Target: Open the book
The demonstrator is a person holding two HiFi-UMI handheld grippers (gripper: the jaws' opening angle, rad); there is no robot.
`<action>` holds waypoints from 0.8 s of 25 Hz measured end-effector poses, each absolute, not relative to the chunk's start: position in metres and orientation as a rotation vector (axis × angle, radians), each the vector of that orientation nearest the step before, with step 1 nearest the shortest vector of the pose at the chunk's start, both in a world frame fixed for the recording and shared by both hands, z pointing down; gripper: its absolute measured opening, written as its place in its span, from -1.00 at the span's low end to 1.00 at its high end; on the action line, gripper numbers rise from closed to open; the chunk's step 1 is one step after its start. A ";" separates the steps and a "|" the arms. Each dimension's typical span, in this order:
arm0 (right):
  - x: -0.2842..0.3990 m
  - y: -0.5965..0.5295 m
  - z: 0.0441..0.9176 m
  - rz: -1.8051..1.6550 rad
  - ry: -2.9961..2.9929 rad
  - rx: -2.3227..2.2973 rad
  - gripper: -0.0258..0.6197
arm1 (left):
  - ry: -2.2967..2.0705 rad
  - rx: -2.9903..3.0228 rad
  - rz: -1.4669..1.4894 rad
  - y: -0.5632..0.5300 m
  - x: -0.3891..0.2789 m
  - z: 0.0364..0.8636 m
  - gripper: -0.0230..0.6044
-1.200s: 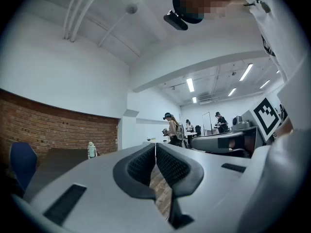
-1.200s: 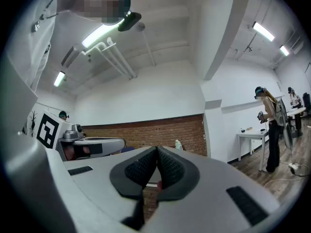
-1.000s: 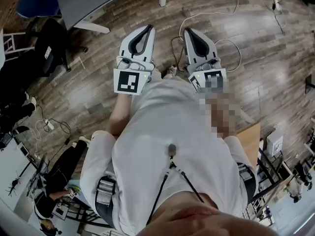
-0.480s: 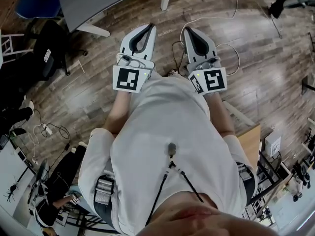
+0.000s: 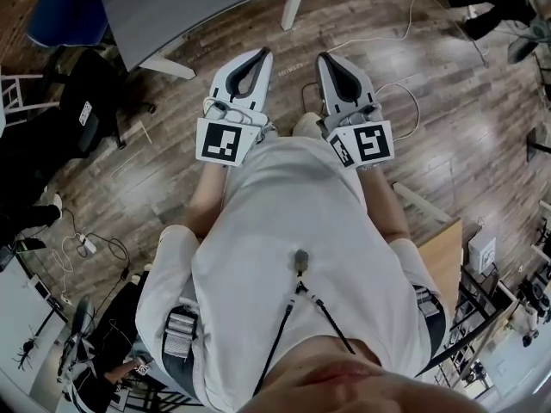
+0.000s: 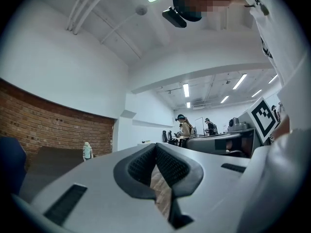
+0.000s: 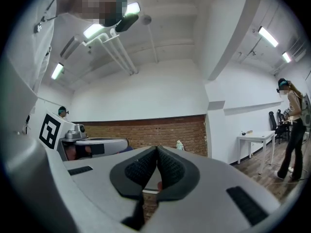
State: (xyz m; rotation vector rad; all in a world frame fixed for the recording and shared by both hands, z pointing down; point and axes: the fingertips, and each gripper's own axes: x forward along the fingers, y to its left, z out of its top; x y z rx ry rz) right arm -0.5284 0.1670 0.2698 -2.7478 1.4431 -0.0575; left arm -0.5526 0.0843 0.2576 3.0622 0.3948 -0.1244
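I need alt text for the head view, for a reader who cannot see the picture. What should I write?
Seen from above, a person in a white shirt holds two white tools side by side, the left tool and the right tool, both shut and empty, pointing forward over a wood floor. A grey table stands just ahead of them.

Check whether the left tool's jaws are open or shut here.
Shut. In the left gripper view, the white-and-black left tool's ribbed pads meet at their tips with nothing between them; only wooden floor shows behind.
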 end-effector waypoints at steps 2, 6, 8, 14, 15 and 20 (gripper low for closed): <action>-0.523 0.164 0.268 -0.059 1.422 -2.755 -0.81 | 0.419 3.041 -0.120 0.079 -0.547 0.259 -0.85; -0.506 0.166 0.265 -0.056 1.372 -2.769 -0.81 | 0.413 3.054 -0.161 0.077 -0.530 0.252 -0.85; -0.499 0.168 0.267 -0.058 1.352 -2.775 -0.81 | 0.408 3.066 -0.171 0.079 -0.526 0.251 -0.85; -0.472 0.156 0.268 -0.048 1.375 -2.761 -0.81 | 0.329 3.066 -0.153 0.064 -0.510 0.253 -0.85; -0.465 0.153 0.268 -0.048 1.384 -2.762 -0.81 | 0.311 3.062 -0.150 0.060 -0.506 0.252 -0.85; -0.431 0.139 0.269 -0.058 1.418 -2.749 -0.81 | 0.242 3.093 -0.122 0.043 -0.475 0.257 -0.85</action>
